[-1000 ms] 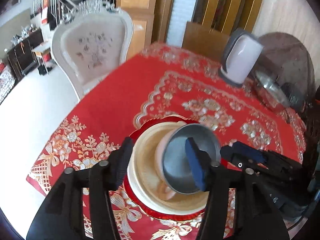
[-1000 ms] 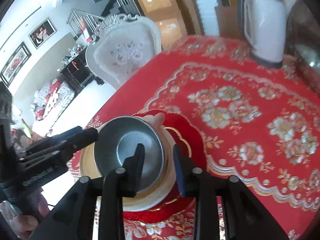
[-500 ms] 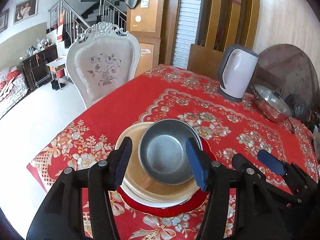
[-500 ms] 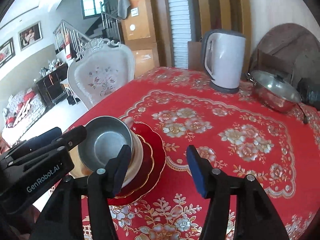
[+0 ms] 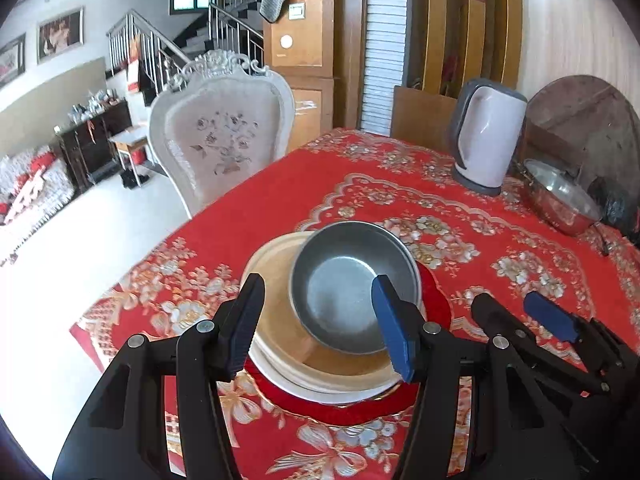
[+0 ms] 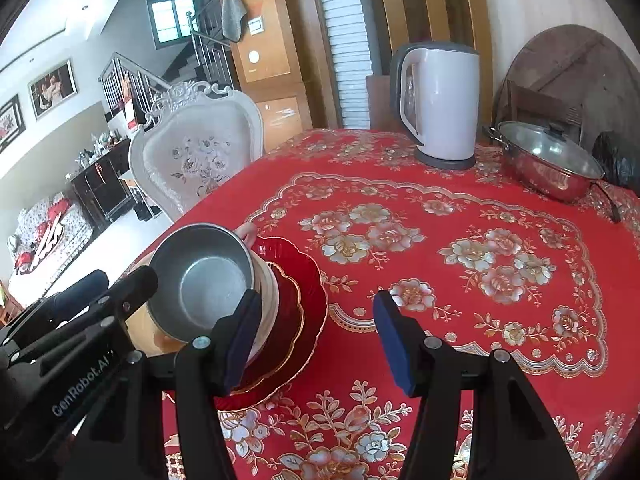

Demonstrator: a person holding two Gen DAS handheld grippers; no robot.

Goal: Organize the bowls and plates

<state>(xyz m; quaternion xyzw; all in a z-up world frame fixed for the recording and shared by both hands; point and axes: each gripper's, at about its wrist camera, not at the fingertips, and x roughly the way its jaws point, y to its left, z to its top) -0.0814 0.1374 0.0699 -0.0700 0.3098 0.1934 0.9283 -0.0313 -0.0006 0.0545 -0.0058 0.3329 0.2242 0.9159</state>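
While the round grey metal bowl [image 5: 352, 280] sits tilted atop the stacked plates on the scalloped red plate [image 6: 304, 300], both the left gripper [image 5: 316, 324] and right gripper [image 6: 316, 336] beside it hold their fingers open and empty.

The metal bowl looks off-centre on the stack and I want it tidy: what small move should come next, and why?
Probably nudge the metal bowl toward the middle of the beige plate with the left gripper. The bowl sits toward the plate's right rim and neither gripper holds it; the right gripper stands open beside the stack on the red plate.
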